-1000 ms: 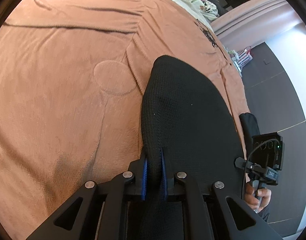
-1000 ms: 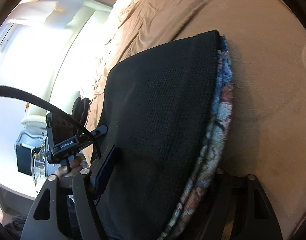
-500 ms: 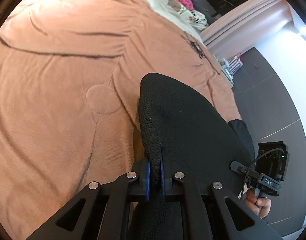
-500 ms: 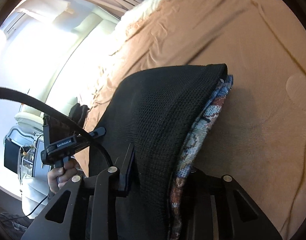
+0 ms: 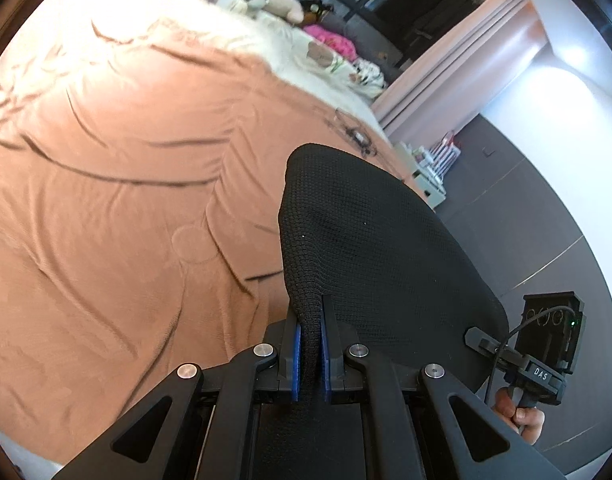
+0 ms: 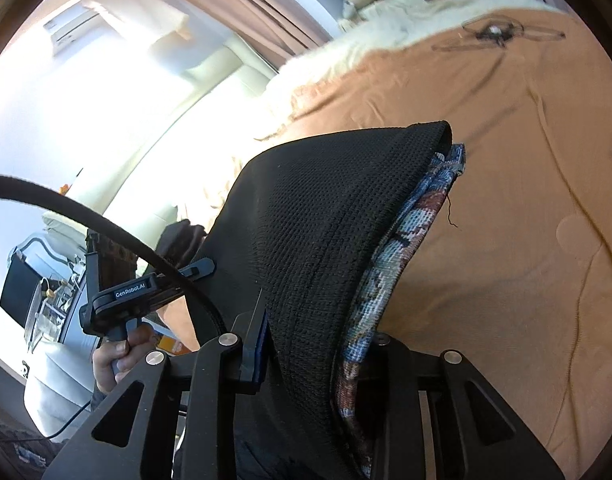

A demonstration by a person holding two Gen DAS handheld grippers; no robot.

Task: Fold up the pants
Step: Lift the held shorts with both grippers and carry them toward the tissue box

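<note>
The left hand-held gripper [image 5: 310,354] is pinching a thick fold of the black knit pants [image 5: 378,248], blue pads pressed hard against the cloth on both sides. The pants hang as a broad black sheet to the right of that grip, raised over the bed [image 5: 105,200] with its creased tan cover. Over on the right wrist view, the right hand-held gripper [image 6: 314,344] has its jaws just closed in on the other edge of the pants [image 6: 326,232]; the left pad is against the black knit, while the other finger is hidden behind the cloth. A blue, patterned inner layer [image 6: 406,240] shows along the edge of the black fabric here, with a loose thread dangling off it. Each camera catches the other tool, gripped by a hand [image 6: 113,360] at the handle, with a black cable [image 6: 105,224] arcing across the right view. Far up the bed sits white bedding [image 5: 265,44], with something pink [image 5: 332,40] beyond it. A thin dark tangle [image 6: 494,34] lies on the cover near the white bedding.
</note>
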